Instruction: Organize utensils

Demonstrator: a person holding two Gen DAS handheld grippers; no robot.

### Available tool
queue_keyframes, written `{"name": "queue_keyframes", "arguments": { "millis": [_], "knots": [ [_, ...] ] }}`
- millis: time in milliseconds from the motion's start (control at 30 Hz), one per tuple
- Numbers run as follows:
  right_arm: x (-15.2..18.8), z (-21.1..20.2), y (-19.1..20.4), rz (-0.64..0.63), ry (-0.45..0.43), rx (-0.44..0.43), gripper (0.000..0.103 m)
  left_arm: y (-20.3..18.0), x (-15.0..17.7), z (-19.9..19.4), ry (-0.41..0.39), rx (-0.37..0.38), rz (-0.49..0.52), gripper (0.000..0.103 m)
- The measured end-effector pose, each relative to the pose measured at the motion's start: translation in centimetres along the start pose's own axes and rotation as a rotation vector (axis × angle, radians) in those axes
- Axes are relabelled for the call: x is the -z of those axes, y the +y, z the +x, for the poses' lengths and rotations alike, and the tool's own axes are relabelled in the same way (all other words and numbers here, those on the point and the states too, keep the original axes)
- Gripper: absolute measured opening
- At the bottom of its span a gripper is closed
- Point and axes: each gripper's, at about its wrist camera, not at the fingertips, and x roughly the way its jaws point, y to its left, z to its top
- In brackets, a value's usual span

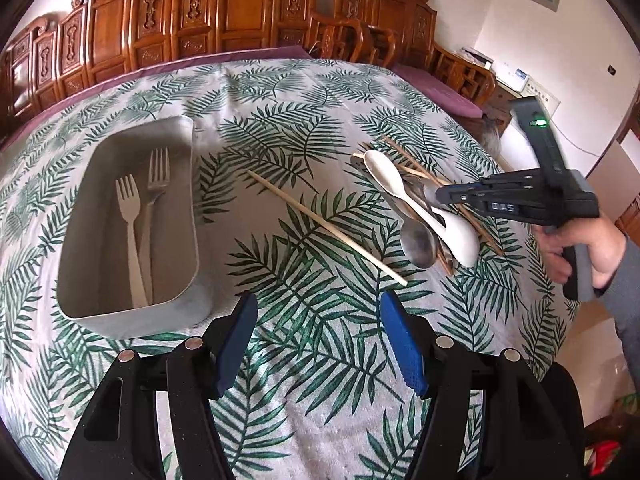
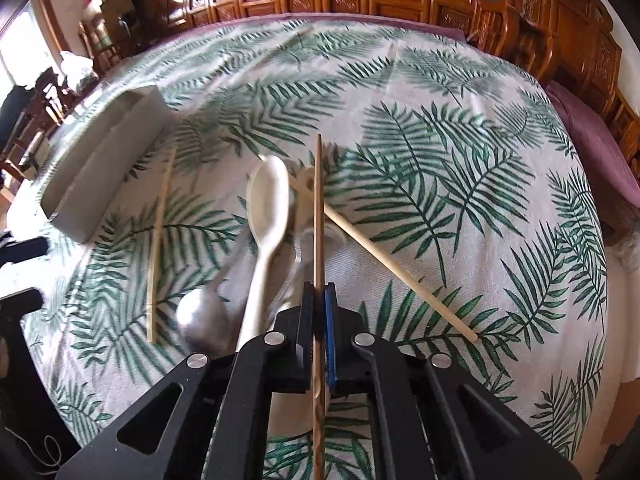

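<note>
Two forks (image 1: 138, 216) are lying in the gray box (image 1: 188, 216) – only the left wrist view is showing them. Two pale spoons (image 1: 424, 200) and one metal spoon (image 1: 418, 242) are lying piled on the leaf-pattern cloth (image 1: 280, 128), one light chopstick (image 1: 324, 226) apart. Right gripper (image 2: 319, 300) is pinching a brown chopstick (image 2: 318, 208), jaws closed on it. Left gripper (image 1: 318, 340) is hanging half open, empty.

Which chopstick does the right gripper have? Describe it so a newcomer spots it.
On the leaf-print tablecloth, find the utensil pile around the white spoon. The darker brown chopstick runs straight up from the right gripper, clamped between its pads. The other chopsticks are paler and lie loose.
</note>
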Motion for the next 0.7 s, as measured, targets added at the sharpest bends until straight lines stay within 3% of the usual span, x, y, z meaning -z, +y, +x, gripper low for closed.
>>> {"name": "queue_keyframes", "arguments": {
  "millis": [267, 700],
  "knots": [
    [1.3, -3.4, 0.6, 0.012, -0.102, 0.016, 0.006, -0.9, -2.1, 2.9, 0.025, -0.012, -0.025, 0.061],
    [3.1, -4.2, -0.6, 0.083, -0.138, 0.025, 0.006, -1.8, -5.4, 8.5, 0.082, -0.105, -0.020, 0.058]
  ]
}}
